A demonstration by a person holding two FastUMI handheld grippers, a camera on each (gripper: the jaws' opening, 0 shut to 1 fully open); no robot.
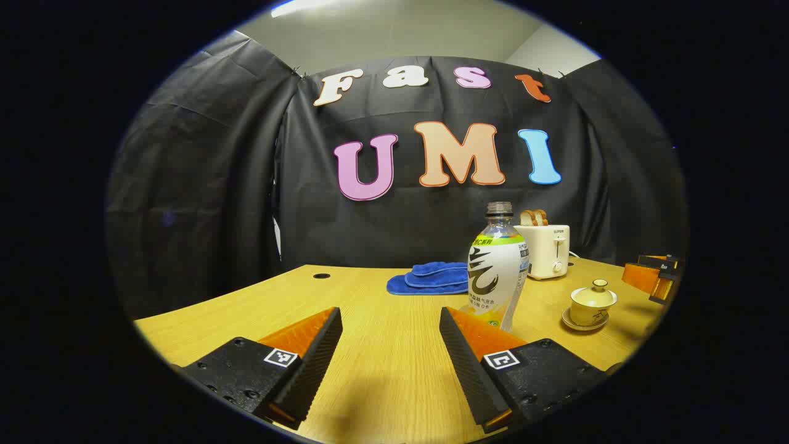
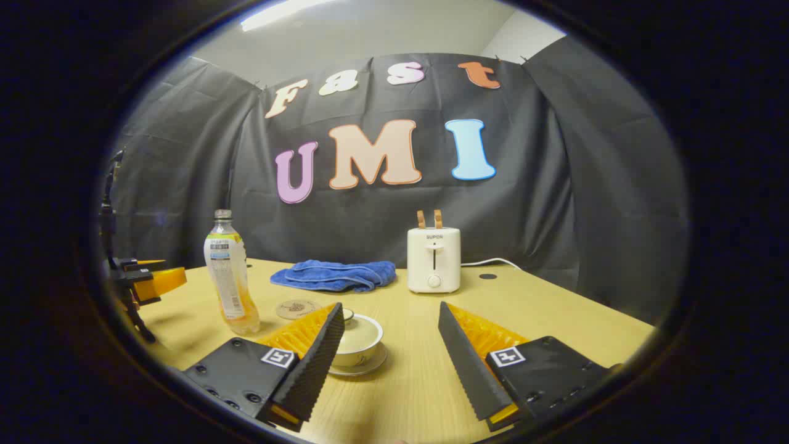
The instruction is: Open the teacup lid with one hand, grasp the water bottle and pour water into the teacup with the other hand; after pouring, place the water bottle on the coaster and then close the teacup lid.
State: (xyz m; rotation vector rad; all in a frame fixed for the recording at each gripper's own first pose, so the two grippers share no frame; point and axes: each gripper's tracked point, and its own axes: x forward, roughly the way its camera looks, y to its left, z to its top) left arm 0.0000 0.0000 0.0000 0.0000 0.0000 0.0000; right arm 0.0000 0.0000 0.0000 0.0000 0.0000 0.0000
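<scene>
My left gripper (image 1: 391, 351) hangs over the wooden table (image 1: 382, 382) with its fingers spread wide and nothing between them. The water bottle (image 1: 498, 265) stands upright just beyond my right-hand finger, which hides the bottle's foot; its cap is off, and I cannot make out how full it is. I take that bottle as my landmark. In the left gripper view the teacup (image 1: 592, 303) sits on its saucer to the right of the bottle, lid (image 1: 598, 285) on. Behind the bottle lies one folded blue cloth (image 1: 428, 279), and behind it to the right one cream toaster (image 1: 547, 250) with two slices up.

My right gripper (image 2: 391, 345) is likewise spread and pinches nothing. Here the teacup (image 2: 360, 338) lies just ahead, partly hidden by my left-hand finger, so the lid (image 2: 349, 315) knob barely peeks out. The water bottle (image 2: 230, 274) stands to the left of the cup, well apart, and one round coaster (image 2: 296, 308) lies on the table (image 2: 555, 308) between them, its pattern too small to read. The blue cloth (image 2: 336, 275) and toaster (image 2: 434, 259) sit farther back. The other gripper shows at the left edge beyond the bottle, cut off, its state unclear there.

I count one bottle, one teacup, one coaster, one cloth, one toaster.
</scene>
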